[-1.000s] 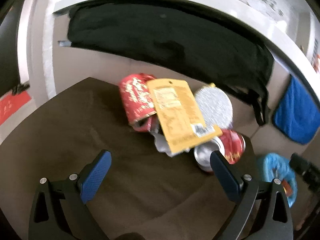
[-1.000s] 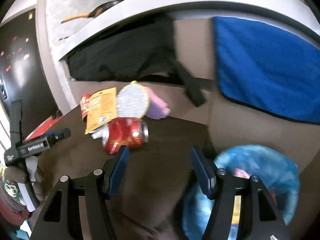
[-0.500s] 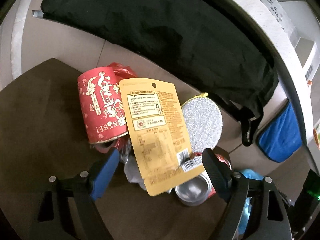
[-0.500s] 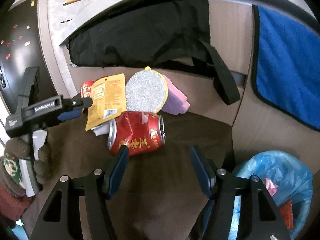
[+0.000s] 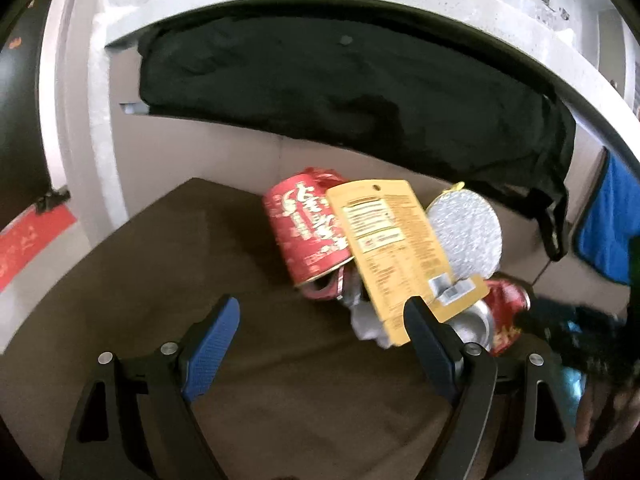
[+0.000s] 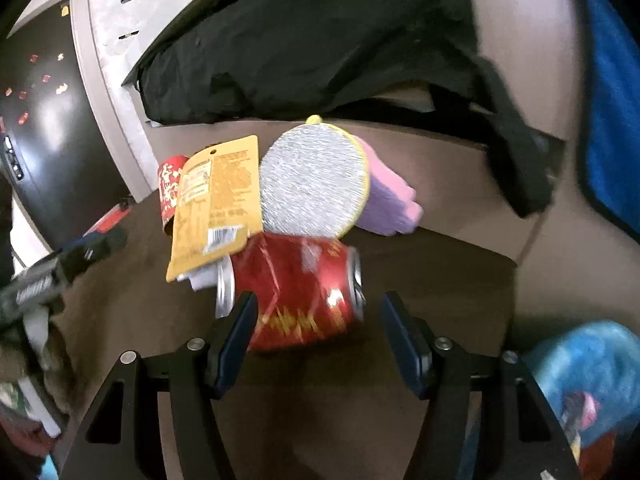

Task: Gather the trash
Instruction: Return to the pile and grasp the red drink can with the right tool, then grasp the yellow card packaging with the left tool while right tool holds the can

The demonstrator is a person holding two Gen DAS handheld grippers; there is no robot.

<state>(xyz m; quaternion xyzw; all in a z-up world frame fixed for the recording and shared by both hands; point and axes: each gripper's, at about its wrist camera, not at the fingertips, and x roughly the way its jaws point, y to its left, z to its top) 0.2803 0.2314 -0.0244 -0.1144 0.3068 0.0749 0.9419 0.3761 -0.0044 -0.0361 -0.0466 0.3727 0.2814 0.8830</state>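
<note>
Red and dented, the can (image 6: pixel 304 292) lies on its side on the brown table (image 6: pixel 420 280), its silver ends facing left and right, at the front of a small heap of trash. The right gripper (image 6: pixel 318 336) stands just before it with jaws wide, the can's lower part between the blue pads (image 6: pixel 240 340) but not pressed by them, as far as the blur allows. Motion smears the can's print, so its lettering cannot be read. A yellow packet (image 6: pixel 216 204) leans over the can's left end and hides most of a red cup (image 5: pixel 308 232) behind it; in the left wrist view that cup lies tipped, mouth toward the camera, with crumpled white paper (image 5: pixel 366 320) half covered under the packet. A round silver scrubber (image 6: pixel 312 184) stands on edge behind the can, with a pink sponge (image 6: pixel 390 200) partly hidden beside it. The left gripper (image 5: pixel 322 332) hovers over bare table with nothing between its jaws, which have lately narrowed a little yet stand wide; its right finger (image 5: pixel 428 340) covers the packet's lower corner. At the right edge a blue bag (image 6: pixel 588 376) hangs below the table, cut off by the frame, with some red and pink scraps inside that are too blurred to name. A black cloth (image 6: pixel 300 40) and a blue towel (image 6: pixel 612 120) hang on the wall behind.
</note>
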